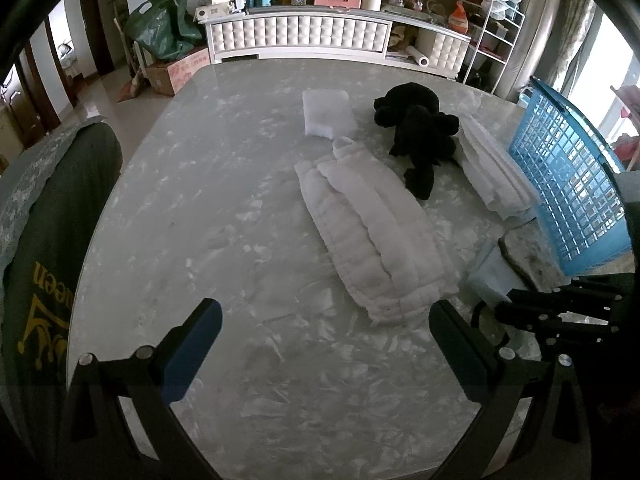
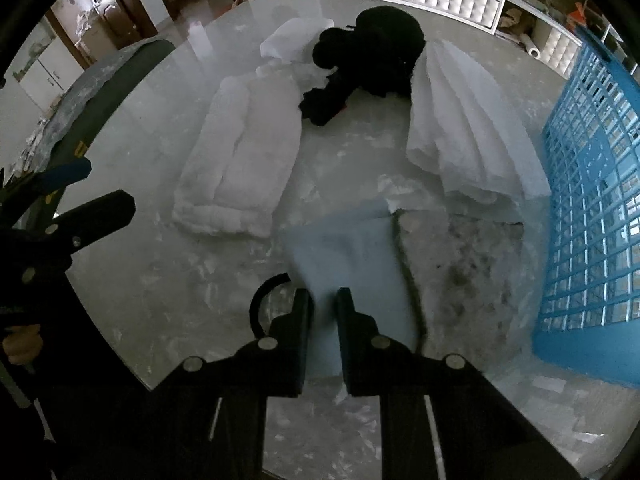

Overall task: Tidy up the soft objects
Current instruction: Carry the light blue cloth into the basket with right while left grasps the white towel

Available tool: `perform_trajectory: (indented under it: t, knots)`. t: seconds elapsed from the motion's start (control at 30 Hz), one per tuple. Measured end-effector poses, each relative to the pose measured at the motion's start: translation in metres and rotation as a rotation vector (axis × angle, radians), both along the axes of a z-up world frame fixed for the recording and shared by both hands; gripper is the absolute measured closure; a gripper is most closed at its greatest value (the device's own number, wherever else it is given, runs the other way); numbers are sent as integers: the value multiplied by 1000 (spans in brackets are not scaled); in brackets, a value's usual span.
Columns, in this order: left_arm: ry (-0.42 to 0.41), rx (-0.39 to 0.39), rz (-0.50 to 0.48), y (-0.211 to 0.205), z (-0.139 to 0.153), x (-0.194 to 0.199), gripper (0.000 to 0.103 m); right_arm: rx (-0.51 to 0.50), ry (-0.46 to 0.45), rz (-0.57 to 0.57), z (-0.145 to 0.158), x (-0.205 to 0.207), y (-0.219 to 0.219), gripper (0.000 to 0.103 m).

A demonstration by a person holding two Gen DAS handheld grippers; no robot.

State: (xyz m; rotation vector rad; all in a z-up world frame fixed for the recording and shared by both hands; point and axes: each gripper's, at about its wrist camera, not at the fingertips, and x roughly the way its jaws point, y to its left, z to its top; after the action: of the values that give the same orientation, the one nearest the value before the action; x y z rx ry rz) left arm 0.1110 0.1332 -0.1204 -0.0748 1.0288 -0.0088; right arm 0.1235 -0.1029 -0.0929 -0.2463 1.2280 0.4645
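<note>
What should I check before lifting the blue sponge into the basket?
1. Right gripper closed on the sponge: ok, fingers pinch its near edge.
2. Left gripper free: ok, open over bare table.
3. Basket within reach: ok, just right of the sponge.
4. Path clear: ok, nothing between the sponge and the basket.
5. White pads touching the sponge's far edge: cannot tell if they will drag.
6. Basket contents: cannot tell.
</note>
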Motion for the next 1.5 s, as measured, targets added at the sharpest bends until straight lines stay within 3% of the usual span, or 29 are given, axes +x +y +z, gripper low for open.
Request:
perform_trajectory:
  t: [0.13, 0.3, 0.7, 0.93, 1.27, 1.5]
  knots:
    - [2, -3, 4, 2, -1, 2, 0, 12, -8, 0, 3, -1, -3, 97]
    - [4, -4, 3, 3, -2, 5, 0, 45, -23, -9, 13, 0, -9, 98]
    - [25, -35, 4, 9, -8, 25, 0, 256, -1, -58, 59, 6, -33, 98]
    - [70, -32, -43, -4, -14, 43, 0, 311, -42, -74, 102, 13, -48, 98]
    - [155, -23, -9, -16, -31, 83, 0, 346, -134, -118, 151, 30, -81, 98]
    - [193, -5, -16, -32, -45, 93, 0, 294, -225, -182, 174, 40, -118, 98]
